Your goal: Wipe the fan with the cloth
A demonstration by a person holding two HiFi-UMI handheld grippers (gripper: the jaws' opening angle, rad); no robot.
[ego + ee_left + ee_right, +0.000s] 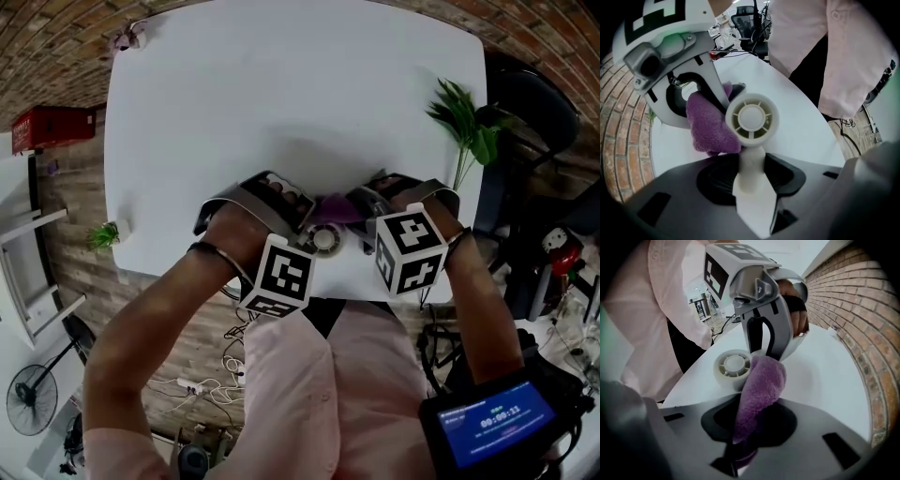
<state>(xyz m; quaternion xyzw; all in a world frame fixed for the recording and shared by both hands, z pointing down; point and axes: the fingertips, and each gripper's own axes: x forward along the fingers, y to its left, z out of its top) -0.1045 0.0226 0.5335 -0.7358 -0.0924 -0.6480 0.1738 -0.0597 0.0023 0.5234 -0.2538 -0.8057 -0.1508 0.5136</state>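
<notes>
A small white hand fan (751,117) stands with its stem clamped between the jaws of my left gripper (752,190), which points straight down near the table's front edge. The fan's round head (325,239) sits between the two marker cubes in the head view. My right gripper (740,446) is shut on a purple fluffy cloth (759,390), which drapes up against the side of the fan (733,367). In the left gripper view the cloth (710,124) presses on the fan head's left side. In the head view the left gripper (298,217) and right gripper (361,214) stand close together, with the cloth (330,208) between them.
The white table (281,94) stretches away bare behind the grippers. A leafy potted plant (469,122) stands at its right edge and a small green plant (103,234) at its left. Office chairs, cables and a floor fan (33,398) surround the table.
</notes>
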